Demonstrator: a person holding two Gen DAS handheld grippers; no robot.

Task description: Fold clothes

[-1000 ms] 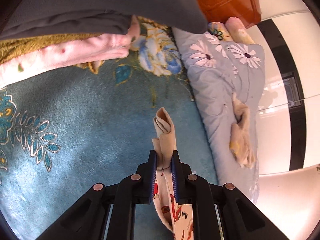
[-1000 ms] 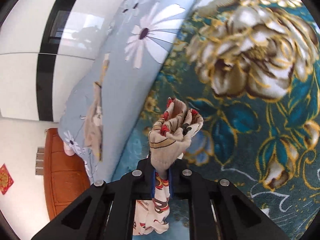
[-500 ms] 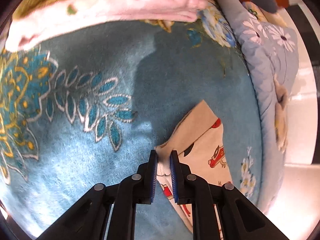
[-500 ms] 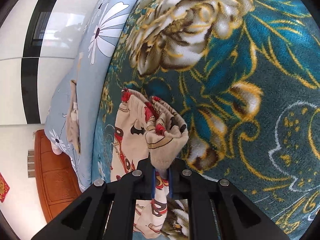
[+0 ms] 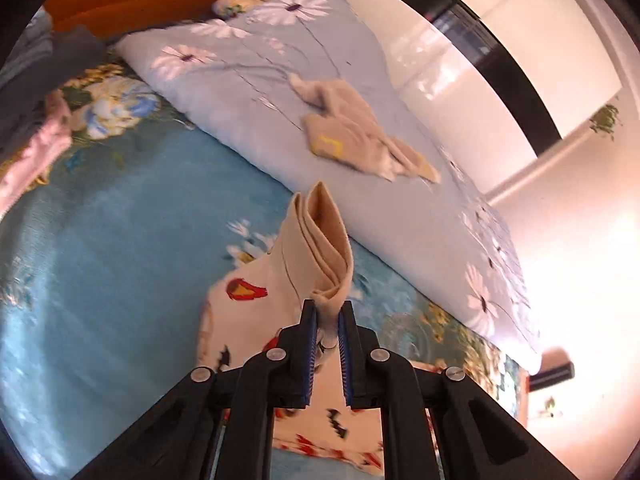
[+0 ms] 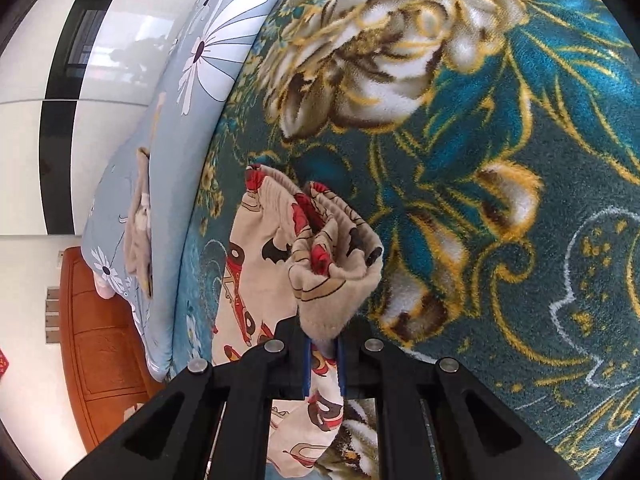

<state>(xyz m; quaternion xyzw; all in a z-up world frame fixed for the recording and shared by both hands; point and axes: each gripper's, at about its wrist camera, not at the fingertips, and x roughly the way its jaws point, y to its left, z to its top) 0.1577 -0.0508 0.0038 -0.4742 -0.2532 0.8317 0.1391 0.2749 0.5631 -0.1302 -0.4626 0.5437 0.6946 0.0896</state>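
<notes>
While both grippers, left point(image 5: 328, 316) and right point(image 6: 322, 340), are clamped on bunched edges of the printed garment point(image 5: 256, 300), it drapes onto the blanket point(image 5: 100, 240) beside the quilt point(image 5: 260, 92). You've got light, limp cloth; hold hems and corners, not mid-panel.

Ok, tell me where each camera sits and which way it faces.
Left wrist: on the left gripper, looking down along its fingers at the garment it pinches, blanket and pillow beyond.
Right wrist: on the right gripper, looking down at the garment's bunched edge on the blanket.
Shared: garment, blanket, pillow, the beige cloth on it. Only gripper fingers show, no hands.
</notes>
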